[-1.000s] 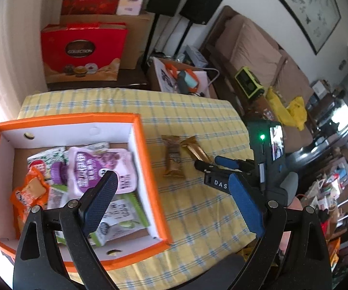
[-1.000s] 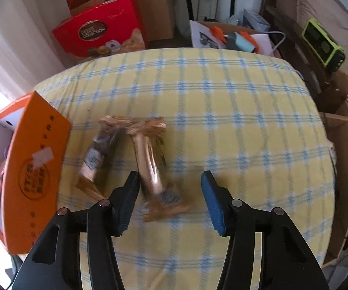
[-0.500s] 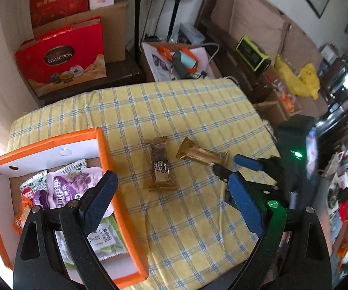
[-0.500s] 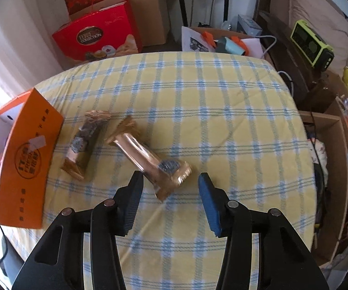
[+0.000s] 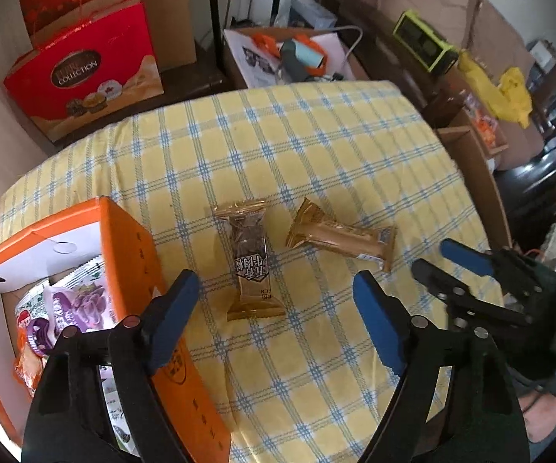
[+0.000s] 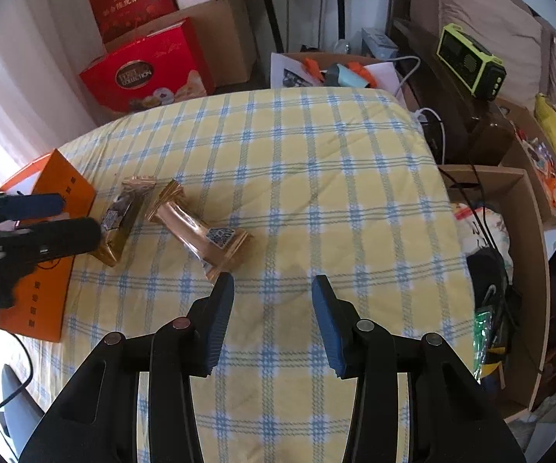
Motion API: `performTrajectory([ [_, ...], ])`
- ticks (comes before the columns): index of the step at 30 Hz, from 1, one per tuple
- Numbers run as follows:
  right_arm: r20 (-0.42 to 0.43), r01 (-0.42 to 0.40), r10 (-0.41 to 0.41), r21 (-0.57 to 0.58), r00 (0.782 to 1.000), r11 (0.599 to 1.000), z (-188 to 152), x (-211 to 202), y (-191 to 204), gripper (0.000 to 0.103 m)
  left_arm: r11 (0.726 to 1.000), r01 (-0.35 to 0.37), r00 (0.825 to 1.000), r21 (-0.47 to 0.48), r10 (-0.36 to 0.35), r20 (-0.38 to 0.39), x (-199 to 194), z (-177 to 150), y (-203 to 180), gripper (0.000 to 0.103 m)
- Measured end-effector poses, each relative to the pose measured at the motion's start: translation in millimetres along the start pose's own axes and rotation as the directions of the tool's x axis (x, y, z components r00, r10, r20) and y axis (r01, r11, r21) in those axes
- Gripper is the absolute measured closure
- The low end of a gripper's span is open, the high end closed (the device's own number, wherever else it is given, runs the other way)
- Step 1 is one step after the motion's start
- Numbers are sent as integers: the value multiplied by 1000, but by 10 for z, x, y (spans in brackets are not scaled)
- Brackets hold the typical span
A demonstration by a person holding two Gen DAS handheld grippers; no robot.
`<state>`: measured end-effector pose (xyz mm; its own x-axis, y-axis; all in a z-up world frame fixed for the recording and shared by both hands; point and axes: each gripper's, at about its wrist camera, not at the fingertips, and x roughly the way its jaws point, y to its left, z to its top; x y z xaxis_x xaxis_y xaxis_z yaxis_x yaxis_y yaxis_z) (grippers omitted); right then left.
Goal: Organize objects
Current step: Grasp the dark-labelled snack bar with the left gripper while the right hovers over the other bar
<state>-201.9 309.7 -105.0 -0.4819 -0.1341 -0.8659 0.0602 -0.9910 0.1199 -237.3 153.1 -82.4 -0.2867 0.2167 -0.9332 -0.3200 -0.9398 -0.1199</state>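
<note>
Several snack packs sat in the orange box (image 5: pixel 131 239); two gold-wrapped bars (image 5: pixel 253 260) (image 5: pixel 341 233) remained on the table (image 5: pixel 316 146), both grippers (image 5: pixel 276 297) (image 6: pixel 274 297) spread, empty.

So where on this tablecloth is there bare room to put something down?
The far half of the checked tablecloth, beyond both snack bars, and the right side toward the cardboard box are bare. It is crowded at the left: the dark-labelled snack bar, gold snack bar and orange box sit close together.
</note>
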Motion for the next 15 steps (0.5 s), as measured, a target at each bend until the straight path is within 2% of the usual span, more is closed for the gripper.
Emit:
performTrajectory([
  [7,32,-42,41,24,999,999,19,-122,-32,60,998,-60,998,34,61,-29,142,38,-43,47],
  [11,57,-43,42,22,998,999,74,-162,-16,60,989,-125,992,84,126,-10,132,25,-145,49],
  [15,68,-47,45,29,997,998,103,-171,-21,60,985,-139,990,105,142,-17,177,56,-211,50],
])
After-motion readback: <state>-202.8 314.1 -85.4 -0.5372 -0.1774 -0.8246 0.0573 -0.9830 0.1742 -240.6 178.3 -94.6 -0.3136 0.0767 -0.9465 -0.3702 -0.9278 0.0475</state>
